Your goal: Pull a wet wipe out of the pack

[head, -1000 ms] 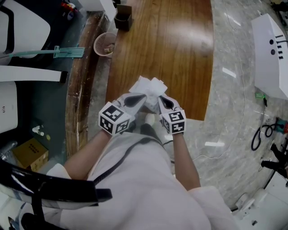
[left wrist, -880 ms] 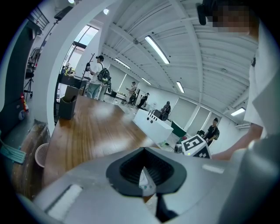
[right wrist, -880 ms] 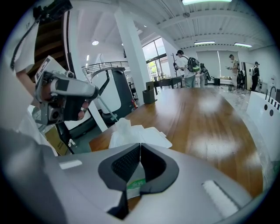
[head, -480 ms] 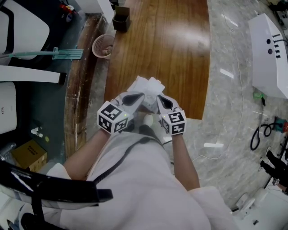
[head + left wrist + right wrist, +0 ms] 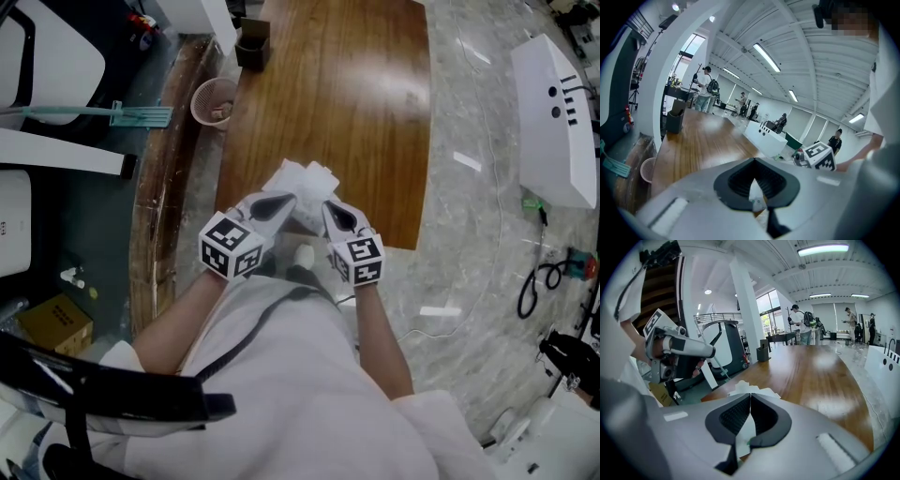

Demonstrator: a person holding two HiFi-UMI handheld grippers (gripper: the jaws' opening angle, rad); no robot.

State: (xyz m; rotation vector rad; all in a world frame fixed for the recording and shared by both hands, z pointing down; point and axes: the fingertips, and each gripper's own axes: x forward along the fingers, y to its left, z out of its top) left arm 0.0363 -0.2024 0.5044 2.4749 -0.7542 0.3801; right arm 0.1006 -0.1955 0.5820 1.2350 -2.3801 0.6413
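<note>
Clamping white wipe (image 5: 305,178), seemingly: left tongs (image 5: 284,202), right tongs (image 5: 329,210).

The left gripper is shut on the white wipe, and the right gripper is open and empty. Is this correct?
No. The right gripper is also shut on the white wipe, as the right gripper view shows.
</note>
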